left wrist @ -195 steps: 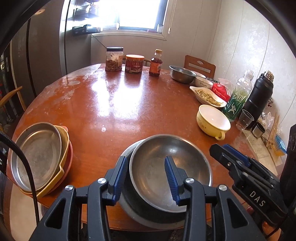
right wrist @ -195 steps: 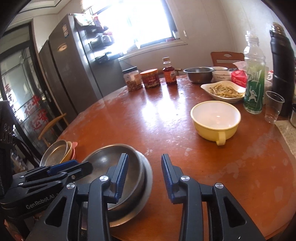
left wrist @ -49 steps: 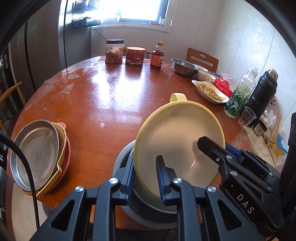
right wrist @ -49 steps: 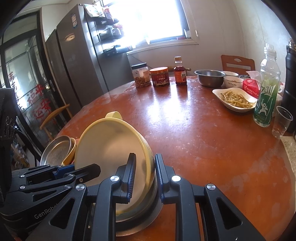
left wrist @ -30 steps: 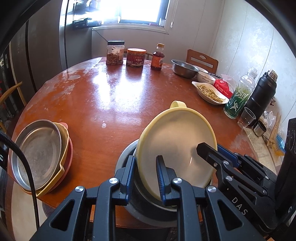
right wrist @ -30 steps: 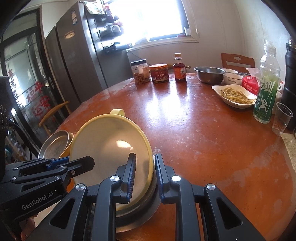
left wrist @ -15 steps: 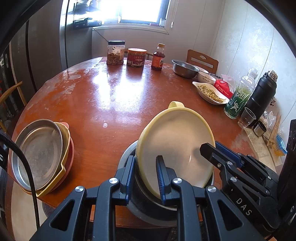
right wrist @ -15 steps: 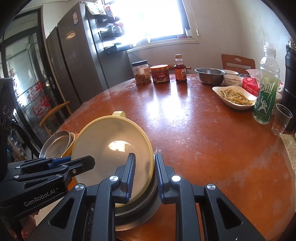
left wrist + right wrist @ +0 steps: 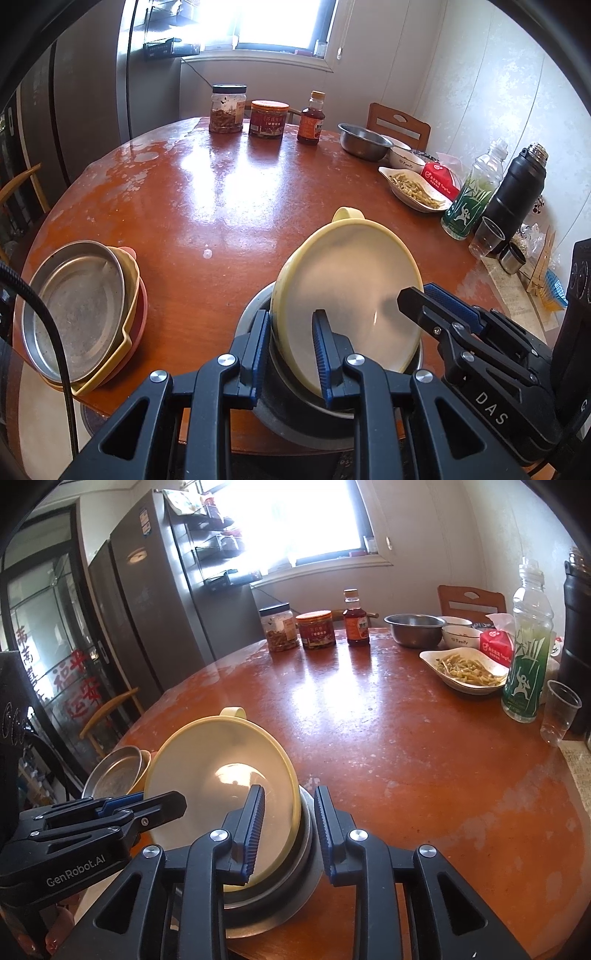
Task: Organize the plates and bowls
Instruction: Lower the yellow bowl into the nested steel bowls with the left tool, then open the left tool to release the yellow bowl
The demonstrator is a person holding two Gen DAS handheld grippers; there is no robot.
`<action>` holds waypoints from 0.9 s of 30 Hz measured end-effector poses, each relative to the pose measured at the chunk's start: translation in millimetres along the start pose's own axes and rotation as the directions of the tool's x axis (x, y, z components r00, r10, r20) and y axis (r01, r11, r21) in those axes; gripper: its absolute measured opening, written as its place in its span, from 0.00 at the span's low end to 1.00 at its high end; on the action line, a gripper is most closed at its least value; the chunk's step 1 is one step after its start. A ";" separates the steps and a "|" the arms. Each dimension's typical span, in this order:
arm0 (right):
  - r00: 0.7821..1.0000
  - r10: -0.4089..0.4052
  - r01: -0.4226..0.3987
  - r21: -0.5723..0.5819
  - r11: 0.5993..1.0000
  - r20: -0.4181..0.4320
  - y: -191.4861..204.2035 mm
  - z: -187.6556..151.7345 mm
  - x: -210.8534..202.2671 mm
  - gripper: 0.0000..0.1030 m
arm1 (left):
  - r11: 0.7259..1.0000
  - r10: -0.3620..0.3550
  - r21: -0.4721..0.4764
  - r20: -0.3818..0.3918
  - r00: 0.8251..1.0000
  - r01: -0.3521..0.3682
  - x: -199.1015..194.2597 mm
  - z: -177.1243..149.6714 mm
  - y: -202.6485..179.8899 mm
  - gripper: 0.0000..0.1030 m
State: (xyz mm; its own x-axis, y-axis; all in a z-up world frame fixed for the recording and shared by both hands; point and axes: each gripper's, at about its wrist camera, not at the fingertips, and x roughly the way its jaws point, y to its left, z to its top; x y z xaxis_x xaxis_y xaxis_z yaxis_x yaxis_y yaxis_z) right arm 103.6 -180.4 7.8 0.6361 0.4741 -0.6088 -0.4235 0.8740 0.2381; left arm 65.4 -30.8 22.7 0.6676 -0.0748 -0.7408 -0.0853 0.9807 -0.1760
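Observation:
A yellow bowl (image 9: 347, 295) with a small handle leans tilted inside a steel bowl (image 9: 295, 417) that tops a steel stack at the table's near edge. My left gripper (image 9: 290, 354) is shut on the yellow bowl's near left rim. My right gripper (image 9: 288, 823) straddles the right rim of the yellow bowl (image 9: 221, 775). Its jaws are opening, and the outer pad stands clear of the rim, with the steel bowl (image 9: 288, 886) showing in the gap. A stack of plates (image 9: 74, 306), with a steel one on top, sits at the table's left edge.
Along the far edge of the round wooden table (image 9: 221, 206) stand two jars (image 9: 267, 118), a sauce bottle (image 9: 312, 118) and a steel bowl (image 9: 364, 142). On the right are a dish of food (image 9: 413, 188), a green bottle (image 9: 472, 199), a black flask (image 9: 517, 192) and a plastic cup (image 9: 487, 236).
The right gripper's jaws have spread slightly off the yellow bowl's rim. The bowl has sunk a little deeper into the steel bowl. Neither hand has shifted.

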 end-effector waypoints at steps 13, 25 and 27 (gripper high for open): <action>0.999 0.029 -0.031 0.084 0.996 0.016 -14.8 3.5 -10.5 0.53 | 1.000 -0.023 0.009 0.042 0.999 0.023 -17.9 2.2 -1.1 0.39; 0.999 0.045 -0.044 0.095 0.994 -0.006 -19.9 2.0 -16.0 0.65 | 1.000 -0.016 -0.021 0.049 0.999 0.017 -35.8 0.2 12.7 0.54; 0.999 0.048 -0.046 0.097 0.994 -0.017 -20.2 0.4 -14.8 0.68 | 0.999 -0.017 -0.032 0.030 0.999 0.018 -32.4 -2.8 16.0 0.54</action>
State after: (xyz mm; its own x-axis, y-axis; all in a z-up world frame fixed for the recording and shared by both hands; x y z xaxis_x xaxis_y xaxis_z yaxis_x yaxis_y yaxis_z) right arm 103.0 -205.0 12.3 0.6037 0.5138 -0.6096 -0.3879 0.8573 0.3384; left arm 40.3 -13.2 42.2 0.6908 -0.0865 -0.7178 -0.0966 0.9729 -0.2102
